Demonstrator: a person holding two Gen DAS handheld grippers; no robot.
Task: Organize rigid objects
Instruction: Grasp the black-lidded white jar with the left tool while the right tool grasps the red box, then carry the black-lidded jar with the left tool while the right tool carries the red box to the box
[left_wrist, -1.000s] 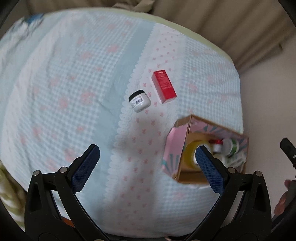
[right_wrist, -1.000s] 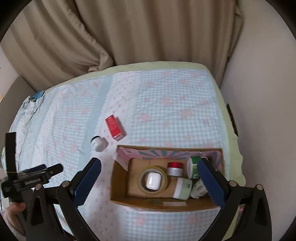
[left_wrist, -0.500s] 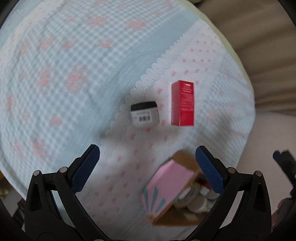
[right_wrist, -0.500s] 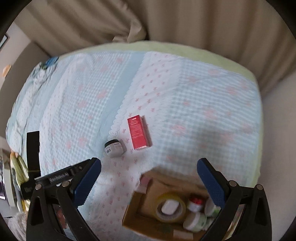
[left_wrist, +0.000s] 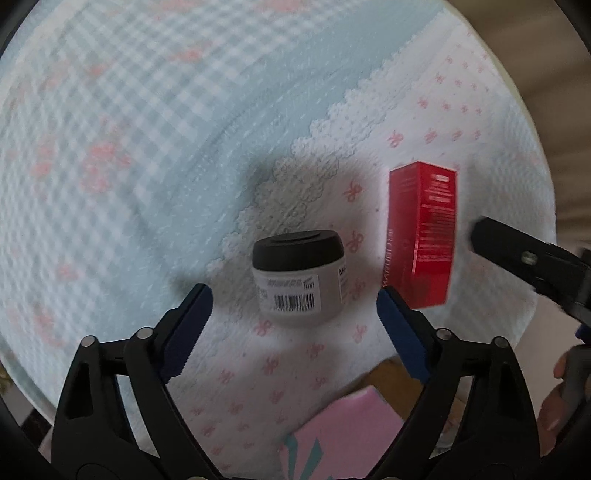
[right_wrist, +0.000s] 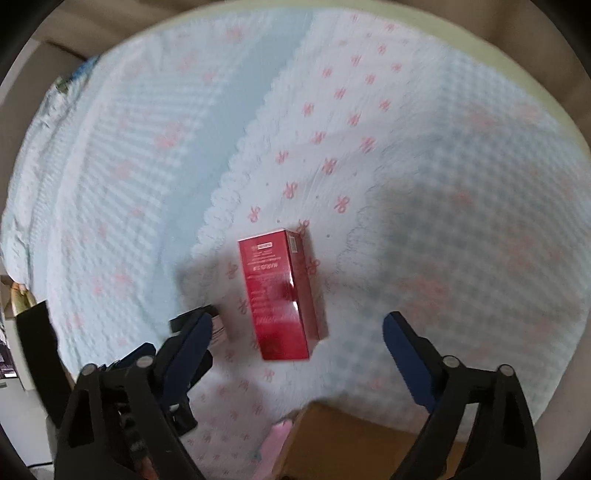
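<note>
Left claw (left_wrist: 293, 308) is angled down over the bed, jaws spread wide and released — the small white plastic jar with a black lid (left_wrist: 298, 273) stands between its blue fingertips, untouched. Right claw (right_wrist: 297, 334) hovers likewise, gaping open around the glossy red rectangular carton (right_wrist: 282, 291) lying flat on the blue-and-pink checked bedspread (right_wrist: 461, 147) — jar and carton just beside each other.

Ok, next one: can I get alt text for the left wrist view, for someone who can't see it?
The left tongs hang open above a small grey jar with a black lid and a barcode label, lying on a bedspread with pink bows. A red carton lies to the jar's right, with the right tongs' dark tip beside it, and a cardboard box's pink flap shows at the bottom. The picture is motion-blurred.
</note>
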